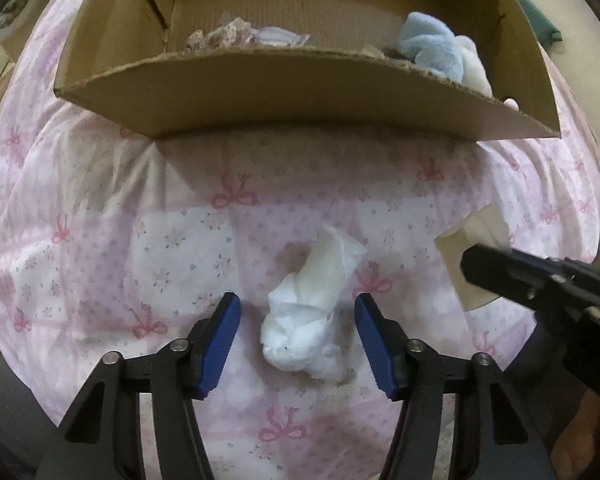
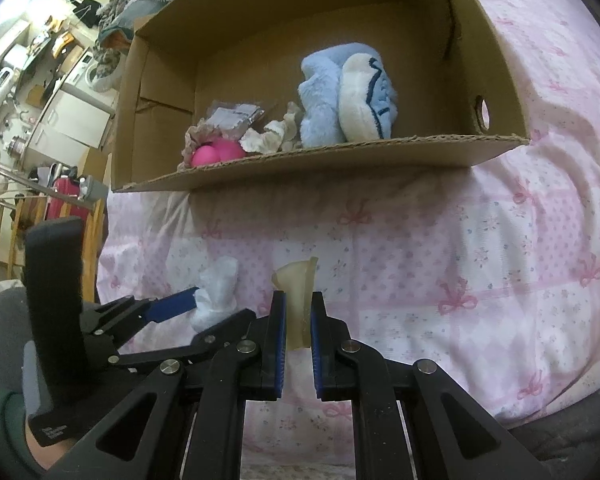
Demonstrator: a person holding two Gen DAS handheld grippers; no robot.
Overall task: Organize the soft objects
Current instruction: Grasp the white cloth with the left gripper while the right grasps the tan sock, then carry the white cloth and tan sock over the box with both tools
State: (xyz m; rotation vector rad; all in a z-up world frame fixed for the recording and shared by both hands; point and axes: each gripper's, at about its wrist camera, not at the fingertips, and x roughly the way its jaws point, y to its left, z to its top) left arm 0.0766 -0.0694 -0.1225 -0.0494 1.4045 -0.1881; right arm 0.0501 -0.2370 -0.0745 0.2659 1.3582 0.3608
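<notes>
A crumpled white tissue wad [image 1: 312, 312] lies on the pink patterned bedspread [image 1: 100, 240]. My left gripper [image 1: 298, 320] is open, its blue pads either side of the wad, not touching it. My right gripper [image 2: 299, 320] is shut on a beige soft sheet [image 2: 298, 300], held just above the bedspread; that sheet shows in the left wrist view [image 1: 472, 248] too. The tissue wad [image 2: 218, 292] and left gripper [image 2: 188, 304] show at left in the right wrist view. A cardboard box [image 1: 300, 92] stands behind, holding a blue plush toy [image 2: 340, 96], pink balls [image 2: 216, 154] and other soft items.
The box's near wall [image 2: 320, 160] rises between the grippers and its contents. A cluttered room with shelves and a red object [image 2: 60, 196] lies beyond the bed's left edge. The bedspread stretches to the right [image 2: 500, 260].
</notes>
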